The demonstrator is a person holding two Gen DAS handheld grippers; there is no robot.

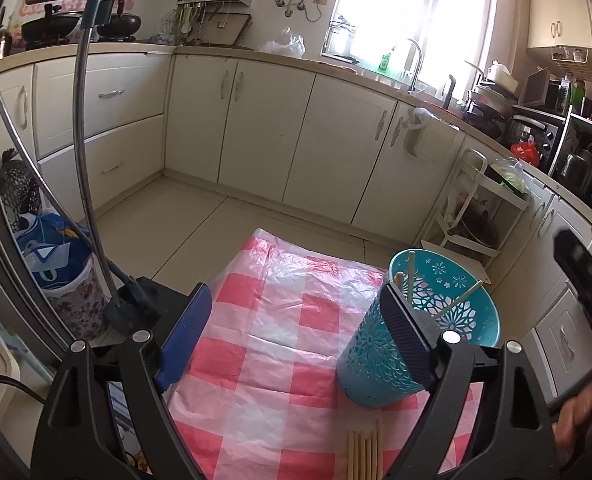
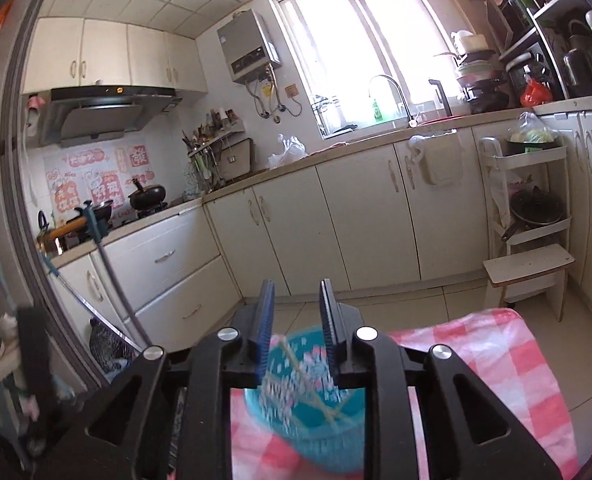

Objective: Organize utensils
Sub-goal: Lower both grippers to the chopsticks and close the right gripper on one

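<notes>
Loose chopsticks [image 1: 366,454] lie flat on our checked cloth [image 1: 263,344], ends pointing away from us. Our left gripper [image 1: 296,332] is wide open, holding nothing. Beside it the blue basket [image 1: 380,364] stands upright with chopsticks leaning in it. Our right gripper [image 2: 297,312] is slightly open above the basket, empty.

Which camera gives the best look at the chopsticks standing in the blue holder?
The left wrist view: the chopsticks lean sharp and clear inside the blue holder. In the right wrist view they are only blurred pale streaks, partly hidden behind the fingers.
</notes>
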